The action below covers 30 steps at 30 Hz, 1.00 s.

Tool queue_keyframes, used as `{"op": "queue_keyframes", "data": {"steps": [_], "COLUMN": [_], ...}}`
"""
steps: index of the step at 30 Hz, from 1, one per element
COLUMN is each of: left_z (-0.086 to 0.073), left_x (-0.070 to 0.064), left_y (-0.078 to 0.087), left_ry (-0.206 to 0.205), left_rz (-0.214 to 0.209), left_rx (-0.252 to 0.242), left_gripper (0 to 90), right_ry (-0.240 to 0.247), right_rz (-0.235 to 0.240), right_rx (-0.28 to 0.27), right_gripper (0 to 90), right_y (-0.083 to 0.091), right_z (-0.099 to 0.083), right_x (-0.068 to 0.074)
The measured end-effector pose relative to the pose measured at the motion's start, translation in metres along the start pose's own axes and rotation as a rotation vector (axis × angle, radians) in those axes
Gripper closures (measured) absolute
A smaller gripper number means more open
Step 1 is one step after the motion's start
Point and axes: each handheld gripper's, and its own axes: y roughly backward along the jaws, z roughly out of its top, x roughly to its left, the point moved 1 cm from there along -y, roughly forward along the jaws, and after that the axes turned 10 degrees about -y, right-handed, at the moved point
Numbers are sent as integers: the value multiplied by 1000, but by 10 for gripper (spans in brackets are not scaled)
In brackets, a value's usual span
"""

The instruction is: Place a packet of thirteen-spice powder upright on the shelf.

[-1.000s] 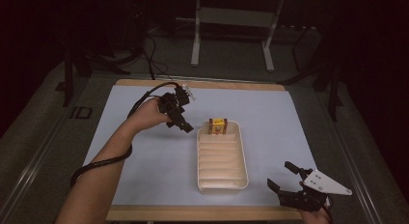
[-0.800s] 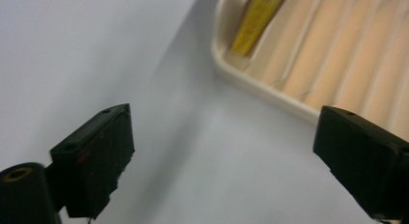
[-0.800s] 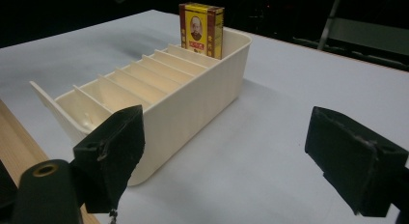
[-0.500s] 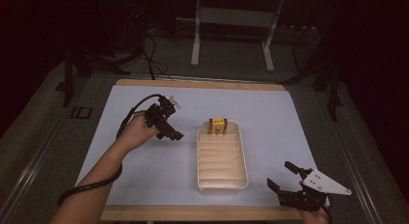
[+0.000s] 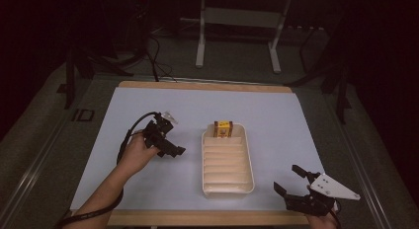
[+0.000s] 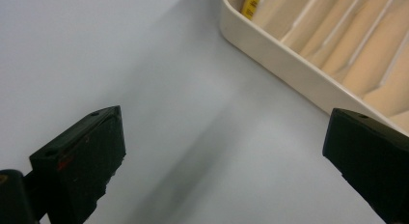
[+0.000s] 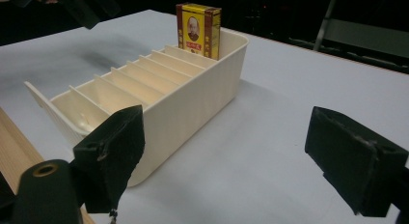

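A cream slotted tray (image 5: pixel 227 182) lies lengthwise in the middle of the pale blue mat. A small yellow and red box (image 5: pixel 223 129) stands upright in its far slot; the right gripper view shows the box (image 7: pixel 198 30) at the tray's (image 7: pixel 193 101) far end. My left gripper (image 5: pixel 174 151) hovers open to the left of the tray, jaws wide apart and empty, and its own view catches the tray's rim (image 6: pixel 289 72). My right gripper (image 5: pixel 292 181) rests open near the front right corner of the mat, holding nothing, its jaws pointing toward the tray.
The mat (image 5: pixel 276 110) lies on a wooden board (image 5: pixel 207 85) whose edge shows at front and back. A black cable (image 5: pixel 129 136) trails from the left gripper. Metal stand legs (image 5: pixel 200 51) and cables sit on the dark floor behind.
My left gripper has drawn back from the tray's far end, moving left and toward the person. The box stays in the tray. The right gripper has not moved.
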Motion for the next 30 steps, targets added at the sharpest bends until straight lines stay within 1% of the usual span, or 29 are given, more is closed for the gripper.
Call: {"op": "queue_keyframes", "data": {"steps": [2, 3, 4, 6, 8, 9, 11, 12, 13, 15, 16, 18, 19, 20, 21, 22, 26, 28, 30], "left_z": [-4, -5, -7, -10, -14, -16, -20, -22, -24, -27, -29, -33, -35, -37, -39, -41, -46, -49, -53], "left_x": [-5, -7, -10, -13, -14, -16, -18, -19, -20, -22, -23, -25, -26, -28, -29, -31, -38, -41, -44], "left_y": [0, 0, 2, 5, 7, 8, 7, 7, 8, 10, 11, 13, 13, 14, 14, 14, 14, 14, 14], "left_ry": [4, 7, 10, 23, 38, 44, 50, 56, 60, 73, 80, 82, 76, 76, 77, 79, 75, 64, 69], "left_rz": [-1, 13, 38, 54, 37, 35, 42, 61, 69, 66, 58, 63, 53, 60, 72, 71, 58, 49, 46], "left_rx": [-11, -14, -26, -38, -57, -61, -43, -39, -40, -60, -72, -86, -89, -102, -102, -105, -116, -123, -126], "left_gripper": [13, 13, 13, 13, 13, 13, 13, 13, 14, 13, 13, 14, 14, 13, 14, 14, 13, 14, 13], "right_ry": [2, 2, 2, 2, 1, 1, 2, 1, 5, 8, 7, 6, 6, 7, 10, 13, 16, 14, 15], "right_rz": [-1, -1, -2, -9, -13, -13, -12, -9, -8, -7, -6, -7, -6, -5, -6, -7, -6, -5, -6], "right_rx": [-2, -3, -3, -10, -16, -15, -14, -11, -9, -10, -10, -9, -9, -9, -9, -8, -7, -6, -7], "right_gripper": [140, 140, 140, 140, 140, 140, 140, 140, 140, 140, 140, 140, 140, 140, 140, 140, 140, 140, 140], "right_y": [0, 0, 0, 1, 2, 2, 1, 1, 1, 1, 1, 1, 1, 1, 1, 1, 1, 1, 2], "right_z": [0, 0, 0, 0, 1, 1, 1, 1, 0, 0, 0, 0, 0, 0, 0, 0, 1, 0, 0], "right_x": [0, 0, 0, 0, 0, 0, 0, 0, 0, 1, 0, 0, 0, 0, 0, 0, 1, 1, 1]}}
